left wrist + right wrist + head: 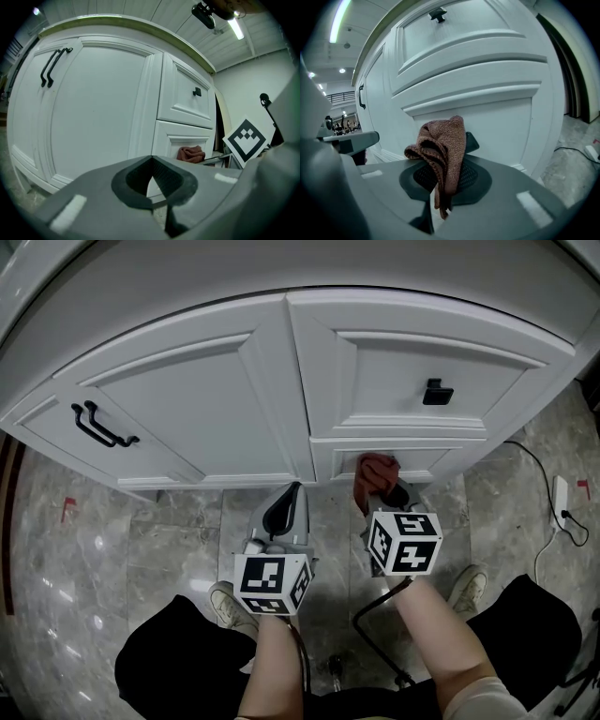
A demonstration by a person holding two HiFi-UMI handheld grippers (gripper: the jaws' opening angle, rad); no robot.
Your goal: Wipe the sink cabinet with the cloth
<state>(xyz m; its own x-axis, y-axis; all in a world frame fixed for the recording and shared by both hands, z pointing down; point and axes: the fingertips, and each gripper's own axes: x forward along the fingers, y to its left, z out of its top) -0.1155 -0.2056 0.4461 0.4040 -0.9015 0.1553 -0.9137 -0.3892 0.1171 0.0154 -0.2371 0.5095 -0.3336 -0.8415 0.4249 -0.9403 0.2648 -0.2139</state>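
Observation:
The white sink cabinet (281,381) fills the upper head view, with a curved door on the left and two drawers on the right. My right gripper (379,486) is shut on a crumpled reddish-brown cloth (376,469), held against the lower drawer front (497,122). In the right gripper view the cloth (443,145) bunches up out of the closed jaws. My left gripper (283,512) hangs low before the door's bottom edge, jaws closed with nothing between them; in its own view the cloth (191,153) and the right gripper's marker cube (246,139) show at right.
Two black bar handles (101,426) sit on the left door, and a black knob (436,392) on the upper drawer. Grey marble floor (112,540) lies below. A white power strip with black cable (561,502) rests on the floor at right. The person's shoes (466,589) stand near the cabinet.

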